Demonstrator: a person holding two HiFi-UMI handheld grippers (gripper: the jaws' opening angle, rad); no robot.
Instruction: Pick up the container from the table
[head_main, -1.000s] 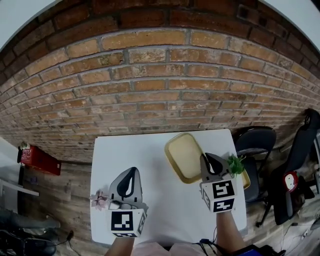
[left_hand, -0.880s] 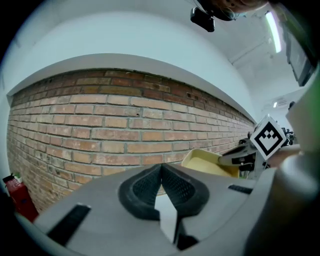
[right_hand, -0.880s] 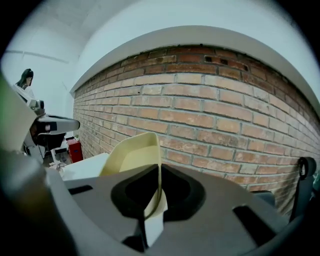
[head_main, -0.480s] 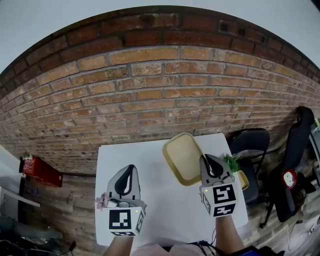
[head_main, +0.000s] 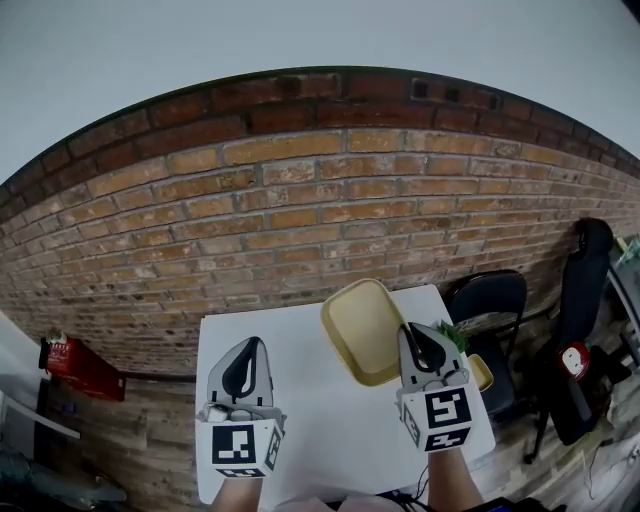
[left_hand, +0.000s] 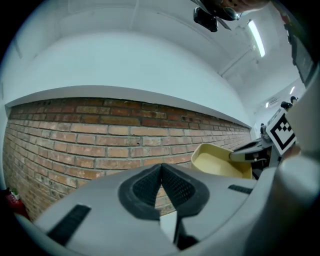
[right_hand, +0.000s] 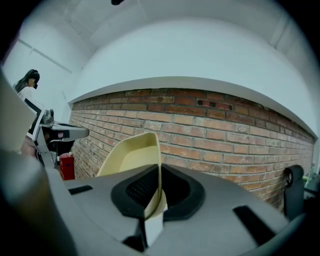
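The container (head_main: 363, 328) is a shallow pale-yellow tray, tilted and held up over the white table (head_main: 305, 400). My right gripper (head_main: 416, 338) is shut on its near right rim. In the right gripper view the thin rim (right_hand: 158, 175) runs between the two dark pads and the container (right_hand: 131, 155) stretches away to the left. My left gripper (head_main: 250, 350) hangs over the table's left half, shut, with nothing between its pads (left_hand: 175, 186). The left gripper view shows the container (left_hand: 220, 162) off to its right, apart from it.
A brick wall (head_main: 300, 220) stands behind the table. A green plant (head_main: 456, 335) and a second yellow thing (head_main: 482, 372) lie just behind the right gripper. Black chairs (head_main: 495, 300) stand to the right and a red box (head_main: 75, 357) sits on the floor at left.
Both grippers have risen and the view has tipped up toward the wall. The container stays in the right gripper. The pink flower beside the left gripper is out of sight.
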